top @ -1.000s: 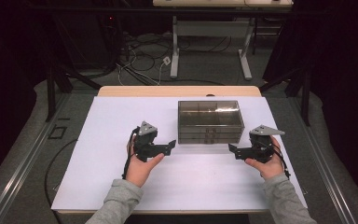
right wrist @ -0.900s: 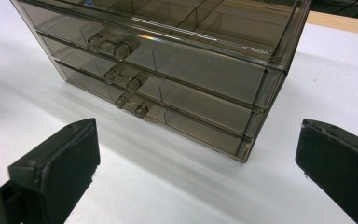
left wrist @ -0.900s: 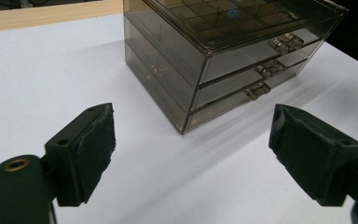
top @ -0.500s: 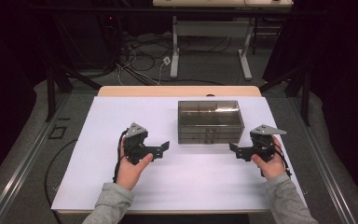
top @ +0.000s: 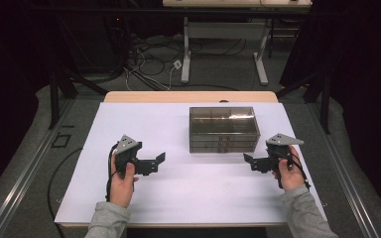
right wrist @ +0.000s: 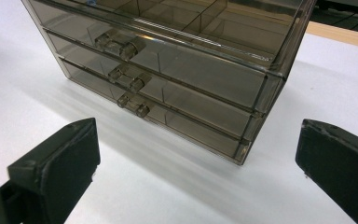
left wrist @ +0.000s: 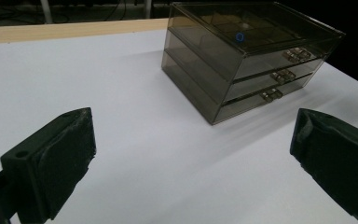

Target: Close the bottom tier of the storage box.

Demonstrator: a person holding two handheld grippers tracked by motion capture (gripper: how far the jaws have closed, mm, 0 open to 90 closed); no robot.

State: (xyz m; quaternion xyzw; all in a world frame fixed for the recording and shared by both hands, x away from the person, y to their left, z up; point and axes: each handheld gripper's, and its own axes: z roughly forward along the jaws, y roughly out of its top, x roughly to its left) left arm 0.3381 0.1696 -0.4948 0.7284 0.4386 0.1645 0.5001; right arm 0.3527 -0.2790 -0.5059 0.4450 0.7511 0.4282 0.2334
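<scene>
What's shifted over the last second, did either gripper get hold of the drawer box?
No. The left gripper slid left across the white sheet and a little toward the person, away from the smoky drawer box. The right gripper barely moved. Both stay open and empty. The box sits where it was, all three drawers shut.

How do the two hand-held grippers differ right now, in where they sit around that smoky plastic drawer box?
The left hand-held gripper sits well clear of the drawer box, off to its left; the right hand-held gripper sits closer, at the box's front right corner. The left points right, the right points left. Both are open, hold nothing, and touch no drawer.
</scene>
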